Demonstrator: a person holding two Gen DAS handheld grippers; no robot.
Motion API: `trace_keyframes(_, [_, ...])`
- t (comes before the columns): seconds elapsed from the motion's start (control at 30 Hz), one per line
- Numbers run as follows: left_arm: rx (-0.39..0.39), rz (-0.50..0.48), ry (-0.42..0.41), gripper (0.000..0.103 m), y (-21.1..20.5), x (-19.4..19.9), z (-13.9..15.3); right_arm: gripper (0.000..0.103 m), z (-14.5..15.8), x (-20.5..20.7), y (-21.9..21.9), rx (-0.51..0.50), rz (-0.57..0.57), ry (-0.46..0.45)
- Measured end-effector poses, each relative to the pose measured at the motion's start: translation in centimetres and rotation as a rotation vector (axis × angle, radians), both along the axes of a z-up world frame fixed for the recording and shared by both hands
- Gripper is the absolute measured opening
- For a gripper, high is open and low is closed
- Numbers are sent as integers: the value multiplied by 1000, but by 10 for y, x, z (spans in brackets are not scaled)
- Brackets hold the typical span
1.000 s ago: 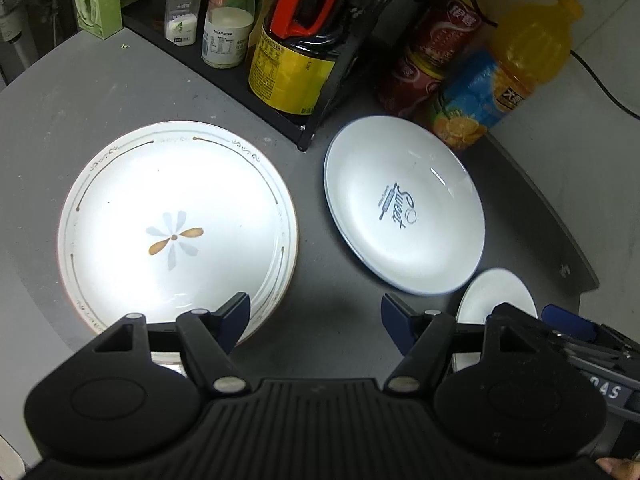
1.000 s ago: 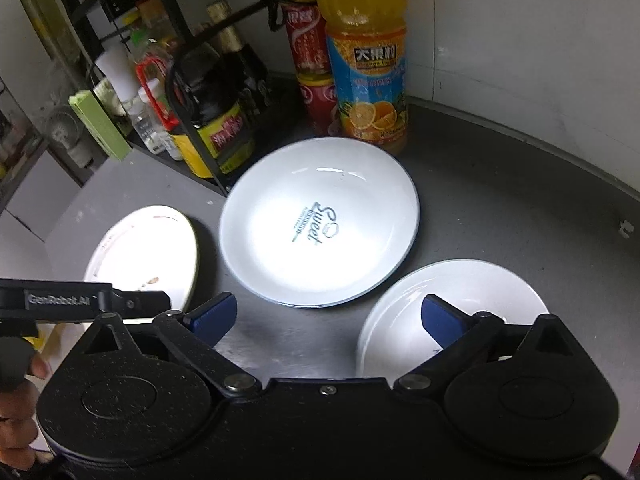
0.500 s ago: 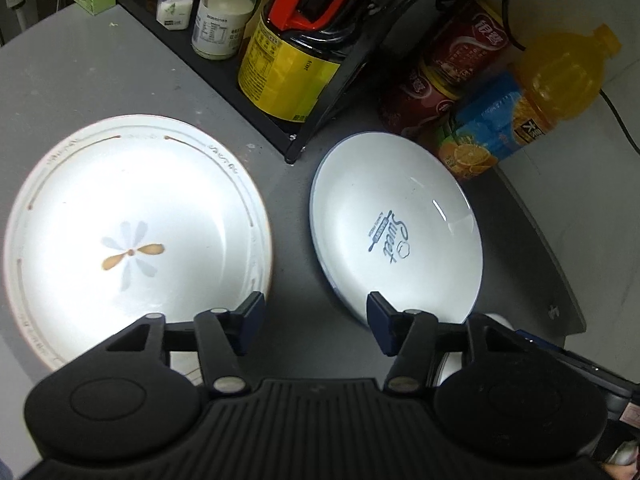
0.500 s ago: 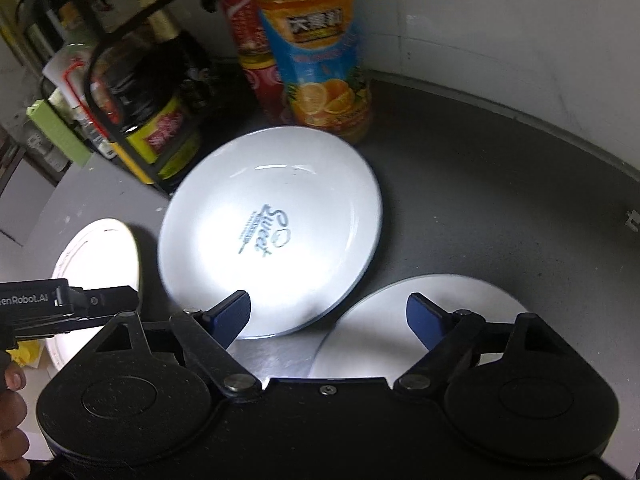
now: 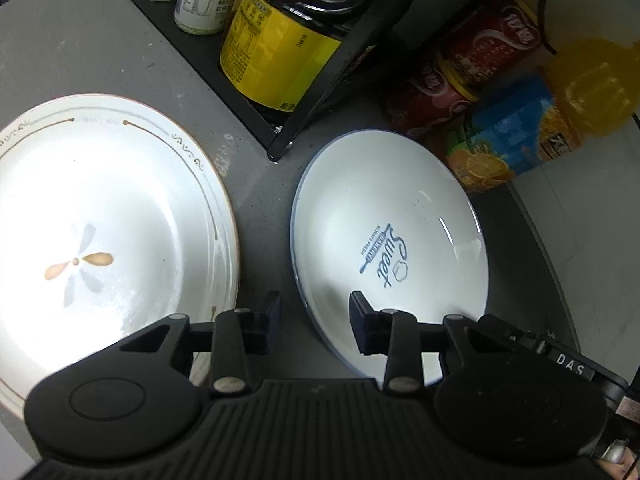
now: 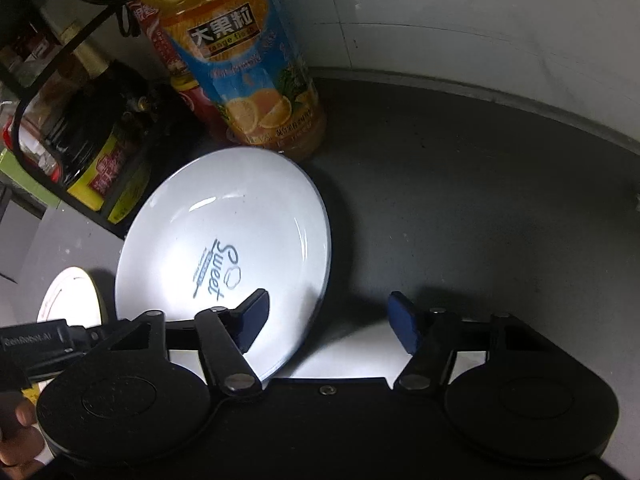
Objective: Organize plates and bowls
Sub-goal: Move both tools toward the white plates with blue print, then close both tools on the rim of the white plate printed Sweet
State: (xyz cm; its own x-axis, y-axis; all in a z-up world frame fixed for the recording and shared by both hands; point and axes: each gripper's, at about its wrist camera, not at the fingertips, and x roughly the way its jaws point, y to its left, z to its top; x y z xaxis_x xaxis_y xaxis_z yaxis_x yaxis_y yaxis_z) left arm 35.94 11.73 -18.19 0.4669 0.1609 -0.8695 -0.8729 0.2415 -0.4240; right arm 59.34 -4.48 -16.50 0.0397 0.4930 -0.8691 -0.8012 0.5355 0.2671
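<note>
Three round glazed white dishes lie on the matte, speckled grey surface [image 5: 100, 52]. The "Sweet" plate [image 5: 404, 216], shallow, glossy and blue-rimmed with navy lettering, sits right of centre in the left wrist view and centre-left in the right wrist view. The flower plate [image 5: 120, 208], wider, with a thin brown rim, scroll trim and a petal motif, fills the left of the left wrist view. A plain white plate [image 6: 360, 356] shows only partly at the bottom centre of the right wrist view.

The left gripper [image 5: 314, 322] has its blue-padded fingers apart, straddling the near rim of the "Sweet" plate without clamping. The right gripper [image 6: 334, 320] is spread wide and empty above the plain plate.

Behind stand one plastic orange juice bottle [image 6: 248, 80], two stacked red cans [image 5: 472, 76] and one yellow-labelled dark jug [image 5: 276, 48] in a black wire rack [image 5: 320, 92].
</note>
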Motion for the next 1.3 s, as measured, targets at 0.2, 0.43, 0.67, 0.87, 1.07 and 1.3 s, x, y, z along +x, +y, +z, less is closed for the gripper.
trace_keyframes(0.2, [-21,29,4,32,7,6,-11,57,-13,11,16,-17,-31,17])
trace_keyframes(0.43, [-36,51,0,22,13,9,-20,41,-30,21,27,-18,-54,57])
trace_keyframes(0.67, [-50,38,13,13,15,15,-29,35,-34,20,28,-1,-51,44])
trace_keyframes(0.87, [-65,27,21,12,16,17,-29,16,-33,7,31,0,-42,78])
trace_keyframes(1.07, [-43,-13,23,12,19,13,-18,10,-24,-1,13,53,-59,106])
trace_keyframes(1.3, [-3,-67,16,11,23,6,4,9,-5,-17,-1,111,-78,107])
